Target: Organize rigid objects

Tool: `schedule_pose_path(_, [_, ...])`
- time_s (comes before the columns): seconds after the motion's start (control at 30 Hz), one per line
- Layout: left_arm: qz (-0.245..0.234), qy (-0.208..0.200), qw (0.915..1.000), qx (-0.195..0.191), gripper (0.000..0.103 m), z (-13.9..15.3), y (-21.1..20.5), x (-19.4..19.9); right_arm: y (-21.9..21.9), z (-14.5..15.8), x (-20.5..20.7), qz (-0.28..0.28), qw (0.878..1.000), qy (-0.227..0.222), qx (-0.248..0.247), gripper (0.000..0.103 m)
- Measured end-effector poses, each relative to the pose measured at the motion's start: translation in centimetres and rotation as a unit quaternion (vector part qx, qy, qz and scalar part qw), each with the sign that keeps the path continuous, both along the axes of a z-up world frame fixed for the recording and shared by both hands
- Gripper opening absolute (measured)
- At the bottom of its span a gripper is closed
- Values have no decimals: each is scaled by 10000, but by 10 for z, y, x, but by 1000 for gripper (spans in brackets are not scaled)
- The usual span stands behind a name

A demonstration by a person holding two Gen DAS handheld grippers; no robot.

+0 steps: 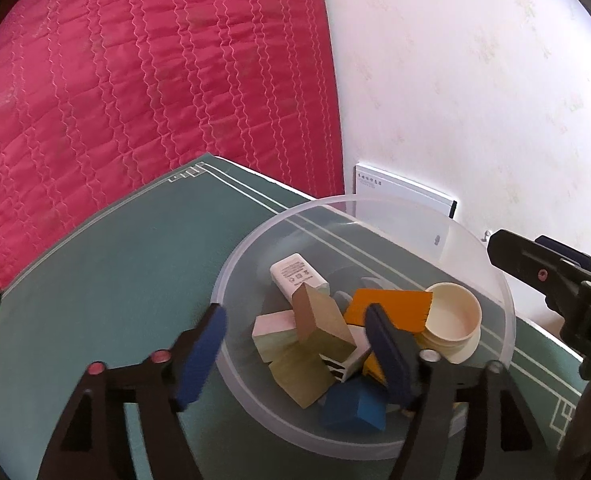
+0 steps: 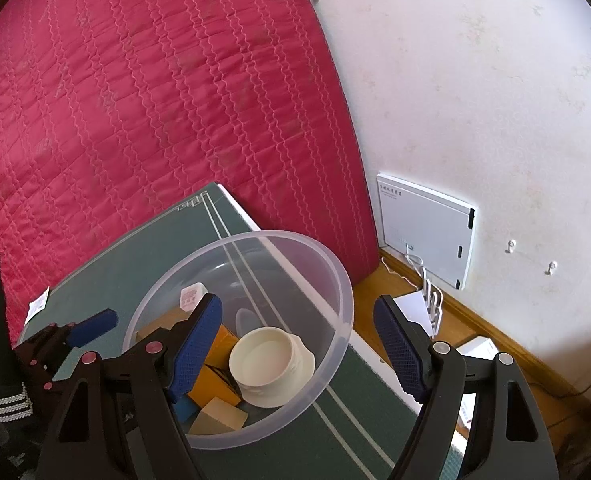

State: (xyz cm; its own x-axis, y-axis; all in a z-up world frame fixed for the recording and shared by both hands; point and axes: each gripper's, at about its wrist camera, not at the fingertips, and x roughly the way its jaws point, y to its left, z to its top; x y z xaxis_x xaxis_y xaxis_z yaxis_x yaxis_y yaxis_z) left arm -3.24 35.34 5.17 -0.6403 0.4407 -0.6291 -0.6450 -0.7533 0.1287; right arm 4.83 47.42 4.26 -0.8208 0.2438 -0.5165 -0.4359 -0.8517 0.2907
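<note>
The left gripper (image 1: 295, 344) hangs over the near rim of the clear bowl (image 1: 231, 264), its blue pads spread wide with nothing pinched; the left pad sits outside the rim, the right pad above the pile inside. Beneath it lie a blue block (image 1: 353, 406), several pale green wooden blocks (image 1: 299, 372) and a tan wooden block (image 1: 321, 316) leaning on them. A little farther in are an orange box (image 1: 391, 306), a cream round jar (image 1: 453, 320) on the right, and a white charger (image 1: 295, 276) at the far left of the heap. The right gripper (image 2: 297, 348) is also spread and empty, its left pad over the bowl, its right pad past the table edge. The bowl stands on the green table (image 1: 107, 280). Beyond lie a red quilted bed (image 1: 135, 72) and, on the right, a white wall (image 1: 475, 80).
</note>
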Motion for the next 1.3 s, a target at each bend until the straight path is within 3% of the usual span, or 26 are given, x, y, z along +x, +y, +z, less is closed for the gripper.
schedule_pose_path(0.2, [110,83,9999,16,90,3,-7,2,0,0,0,-21,10000,-1,14,80])
schedule_pose_path(0.4, [238,237,9994,0,102,10,-16,6,0,-2,2,-104,9999,32,24,92])
schedule_pose_path(0.47, [282,331,9991,-3,102,13,-21,10,0,-2,3,-102,9999,41,25,99])
schedule_pose_path(0.63, [513,481,9975,20,102,21,-35,14,1,-2,5,-102,9999,23,76,103])
schedule_pose_path(1.3, [1133,592,9918,14,102,24,-73,31,-53,-5,15,481,9901,-389,1257,103])
